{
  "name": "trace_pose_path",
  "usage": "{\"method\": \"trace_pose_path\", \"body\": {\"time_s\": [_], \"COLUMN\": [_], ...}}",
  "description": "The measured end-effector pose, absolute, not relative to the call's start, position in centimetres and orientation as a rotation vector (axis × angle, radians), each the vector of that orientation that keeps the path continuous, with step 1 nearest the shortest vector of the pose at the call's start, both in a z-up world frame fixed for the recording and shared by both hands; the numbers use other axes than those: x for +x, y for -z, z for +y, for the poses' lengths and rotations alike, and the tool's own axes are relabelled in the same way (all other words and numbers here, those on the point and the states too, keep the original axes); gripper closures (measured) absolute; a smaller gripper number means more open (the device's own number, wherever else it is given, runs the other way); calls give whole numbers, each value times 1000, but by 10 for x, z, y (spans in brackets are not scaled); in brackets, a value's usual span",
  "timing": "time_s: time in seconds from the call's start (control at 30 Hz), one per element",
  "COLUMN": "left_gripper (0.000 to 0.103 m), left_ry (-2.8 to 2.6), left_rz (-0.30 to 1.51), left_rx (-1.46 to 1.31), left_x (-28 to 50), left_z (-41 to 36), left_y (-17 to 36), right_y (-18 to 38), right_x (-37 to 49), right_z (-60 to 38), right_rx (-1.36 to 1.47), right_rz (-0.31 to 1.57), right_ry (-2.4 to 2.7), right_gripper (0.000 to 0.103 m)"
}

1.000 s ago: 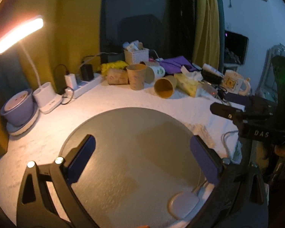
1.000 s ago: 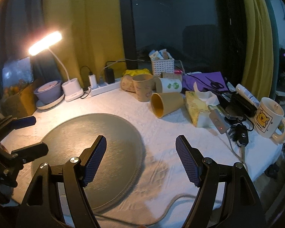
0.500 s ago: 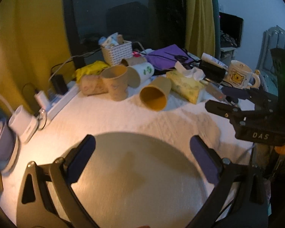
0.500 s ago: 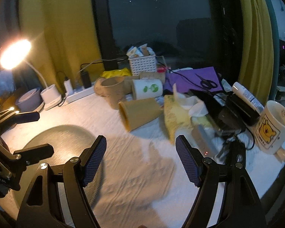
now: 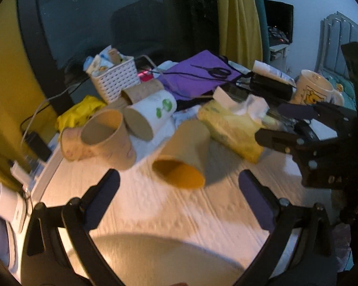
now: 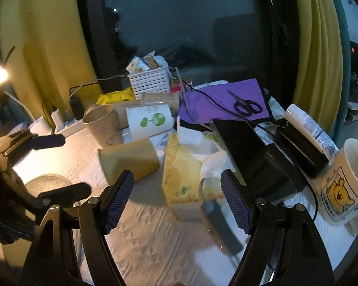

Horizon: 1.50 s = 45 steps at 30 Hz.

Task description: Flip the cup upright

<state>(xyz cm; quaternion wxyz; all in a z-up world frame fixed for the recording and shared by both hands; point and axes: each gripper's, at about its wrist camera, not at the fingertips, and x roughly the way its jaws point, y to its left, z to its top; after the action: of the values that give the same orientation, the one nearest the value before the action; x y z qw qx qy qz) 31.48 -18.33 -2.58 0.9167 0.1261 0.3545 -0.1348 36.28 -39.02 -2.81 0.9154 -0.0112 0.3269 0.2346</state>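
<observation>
A tan paper cup point(image 5: 183, 153) lies on its side on the white cloth, its yellow mouth facing my left gripper point(image 5: 176, 188). That gripper is open and empty, its fingers spread just short of the cup's mouth. In the right wrist view the same cup point(image 6: 128, 158) lies to the left of a yellow tissue pack point(image 6: 186, 174). My right gripper point(image 6: 176, 200) is open and empty, just in front of the tissue pack. It also shows at the right of the left wrist view point(image 5: 298, 128).
An upright tan cup point(image 5: 107, 135) and a white cup with a green logo point(image 5: 150, 114) on its side stand behind. A white basket point(image 6: 150, 81), purple cloth with scissors point(image 6: 245, 104), black boxes point(image 6: 245, 152), a bear mug point(image 6: 346, 181) and a grey round mat point(image 5: 160, 259) surround them.
Both grippers have moved forward and rightward toward the clutter. The lying cup is now much closer to my left gripper, and the round mat has dropped to the bottom of view.
</observation>
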Motion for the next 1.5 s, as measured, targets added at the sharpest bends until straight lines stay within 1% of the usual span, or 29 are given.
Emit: {"method": "trace_pose_path", "body": {"time_s": [0.17,0.37,0.4,0.43,0.47,0.67,0.83,1.23,1.5], "left_gripper": [2,3,10,26,31,33,33,33,33], "left_ry": [285,318,325,332,341,376,385,371,395], "left_rz": [721,779,791,806,834,834,816,734,694], "left_rx": [289,315,324,330,329,320,321,313,332], "left_x": [343,371,374,377,381,372,344,235,165], "left_z": [-191,-195,-196,-196,-196,-188,-177,-116,-80], "left_y": [35,55,59,63,68,67,56,18,15], "right_y": [33,38,40,41,42,39,30,5,8], "right_x": [379,389,391,392,392,387,368,291,237], "right_z": [-390,-388,-388,-388,-388,-386,-381,-341,-304], "right_rx": [-27,-19,-20,-21,-22,-31,-41,-79,-112], "right_rz": [692,715,719,722,725,721,701,641,652], "right_ry": [-479,-478,-472,-467,-460,-453,-454,-481,-521], "right_gripper": [25,25,25,25,25,25,25,25,25]}}
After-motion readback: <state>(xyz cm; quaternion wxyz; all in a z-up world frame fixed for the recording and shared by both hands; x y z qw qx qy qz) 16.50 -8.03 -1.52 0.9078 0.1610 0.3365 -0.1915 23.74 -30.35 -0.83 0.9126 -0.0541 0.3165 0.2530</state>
